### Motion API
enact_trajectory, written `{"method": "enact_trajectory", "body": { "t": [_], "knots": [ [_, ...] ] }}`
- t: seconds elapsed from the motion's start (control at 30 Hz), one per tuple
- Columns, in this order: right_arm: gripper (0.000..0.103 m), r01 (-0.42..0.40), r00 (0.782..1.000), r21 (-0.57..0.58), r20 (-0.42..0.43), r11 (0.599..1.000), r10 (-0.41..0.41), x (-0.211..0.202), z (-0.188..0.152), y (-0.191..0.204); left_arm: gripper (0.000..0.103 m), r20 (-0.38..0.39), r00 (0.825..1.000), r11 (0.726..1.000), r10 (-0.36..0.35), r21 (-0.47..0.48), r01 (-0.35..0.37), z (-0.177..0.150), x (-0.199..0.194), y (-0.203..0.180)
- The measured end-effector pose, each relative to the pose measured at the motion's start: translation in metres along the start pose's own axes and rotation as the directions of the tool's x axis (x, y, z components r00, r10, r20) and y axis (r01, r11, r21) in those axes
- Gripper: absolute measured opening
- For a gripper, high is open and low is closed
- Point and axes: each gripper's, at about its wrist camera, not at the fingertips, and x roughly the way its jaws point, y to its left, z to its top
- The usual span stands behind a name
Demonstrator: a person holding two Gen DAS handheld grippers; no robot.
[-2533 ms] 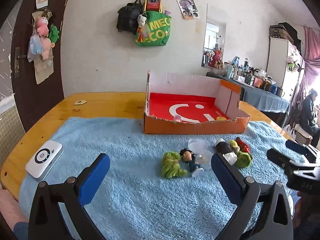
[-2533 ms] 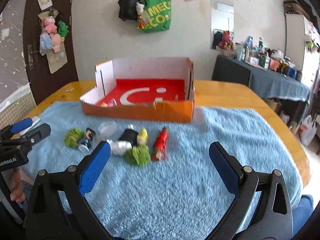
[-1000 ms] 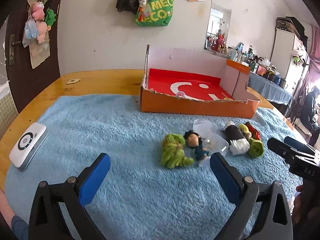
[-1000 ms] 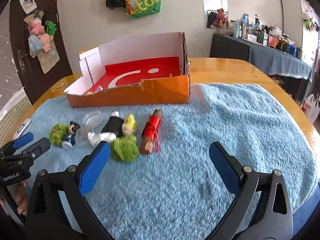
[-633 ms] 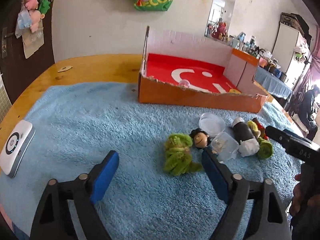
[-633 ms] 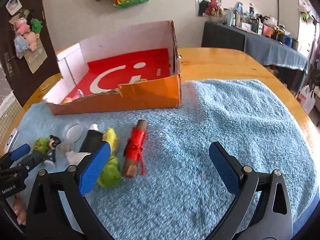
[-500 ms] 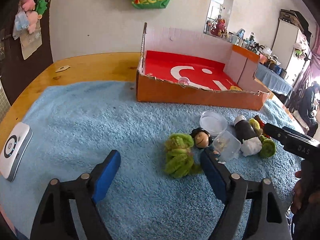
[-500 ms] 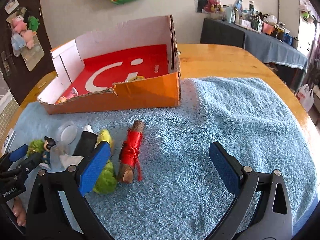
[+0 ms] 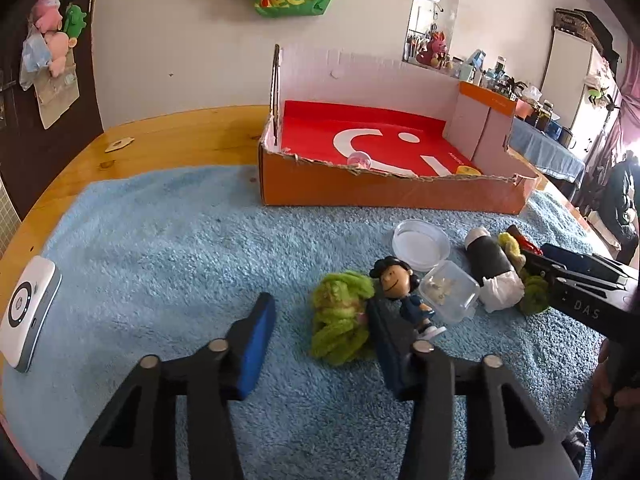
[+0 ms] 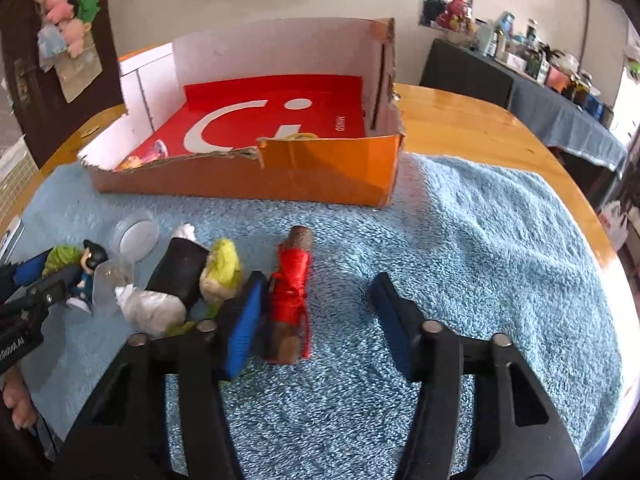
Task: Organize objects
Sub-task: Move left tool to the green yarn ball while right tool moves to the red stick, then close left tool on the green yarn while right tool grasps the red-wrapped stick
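Both grippers are down on the blue towel (image 9: 160,240) near its front edge. The left gripper (image 9: 320,328) is partly open, its jaws either side of the green yarn bundle (image 9: 340,320), the right pad between that bundle and the small doll figure (image 9: 404,296). The right gripper (image 10: 320,304) is also partly open, straddling the stick wrapped in red thread (image 10: 290,292), with its left pad touching it. The orange cardboard box (image 10: 320,176) sits at the towel's far edge, well behind the toys.
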Motion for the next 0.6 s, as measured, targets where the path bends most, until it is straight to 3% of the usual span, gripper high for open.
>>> {"method": "enact_trajectory", "body": {
  "t": [0.03,0.1,0.17,0.6],
  "knots": [
    [0.034,-0.015,1.0,-0.012,0.003,1.0,0.015,0.0,0.0,0.002,0.04,0.002,1.0,1.0,-0.006,-0.002,0.006,0.0,-0.001,0.0],
    [0.027,-0.029,1.0,-0.032,0.011,0.999,0.029,-0.001,-0.001,0.006,0.03,0.003,1.0,1.0,-0.016,-0.009,0.016,-0.001,-0.001,0.0],
    [0.021,-0.044,0.999,-0.034,0.016,0.998,0.045,-0.001,-0.002,0.006,0.027,0.004,1.0,1.0,-0.015,-0.009,0.015,-0.002,-0.002,-0.001],
    [0.018,-0.077,0.994,0.003,0.074,0.997,0.077,-0.017,-0.001,-0.003,0.025,0.045,0.999,1.0,-0.002,-0.006,0.003,0.001,-0.019,-0.006]
  ]
}}
